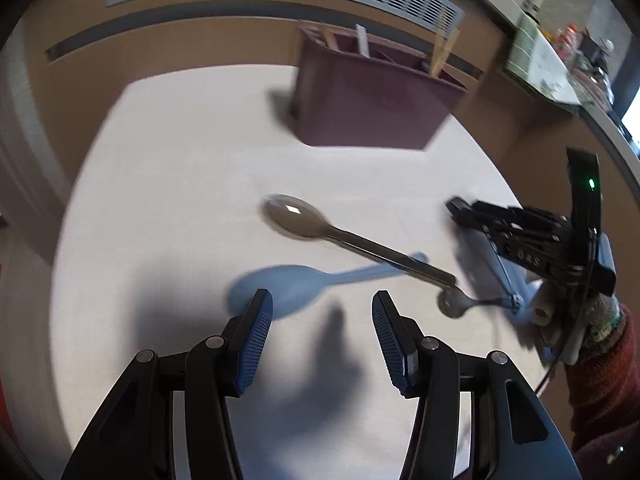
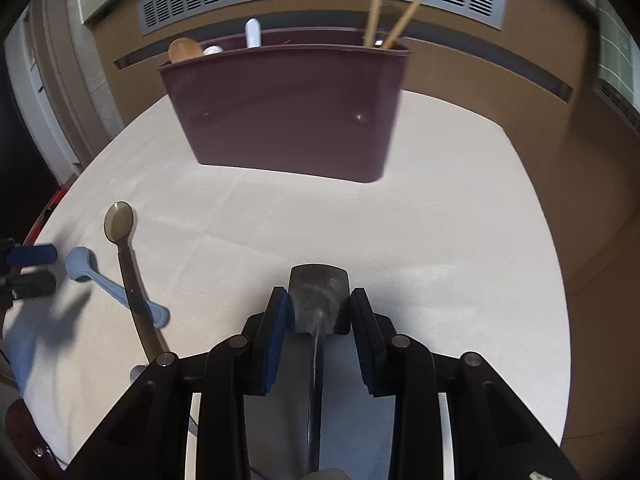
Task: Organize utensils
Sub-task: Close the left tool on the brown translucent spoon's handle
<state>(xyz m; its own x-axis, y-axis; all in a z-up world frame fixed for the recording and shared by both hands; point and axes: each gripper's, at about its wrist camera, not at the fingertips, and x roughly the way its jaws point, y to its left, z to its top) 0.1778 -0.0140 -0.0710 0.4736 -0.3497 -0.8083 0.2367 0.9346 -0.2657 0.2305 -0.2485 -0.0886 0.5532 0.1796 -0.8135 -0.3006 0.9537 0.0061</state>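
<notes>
Utensils are lying on the white cloth-covered counter, with the left gripper hovering at six o'clock, its blue-padded jaws spread wide and holding nothing. Just beyond its left finger, a pale blue plastic spoon is resting flat, bowl toward eight o'clock. A long stainless steel spoon is lying across the blue one's handle, bowl pointing to ten o'clock. A small metal spoon is sitting at the steel handle's end, near four o'clock. At twelve o'clock a maroon plastic utensil caddy is standing upright, carrying wooden chopsticks, a wooden spoon and white handles. At three o'clock the right gripper is reaching in, its jaws closing partway around the dark grey flat-bladed spatula; whether the pads are actually touching the blade is unclear.
</notes>
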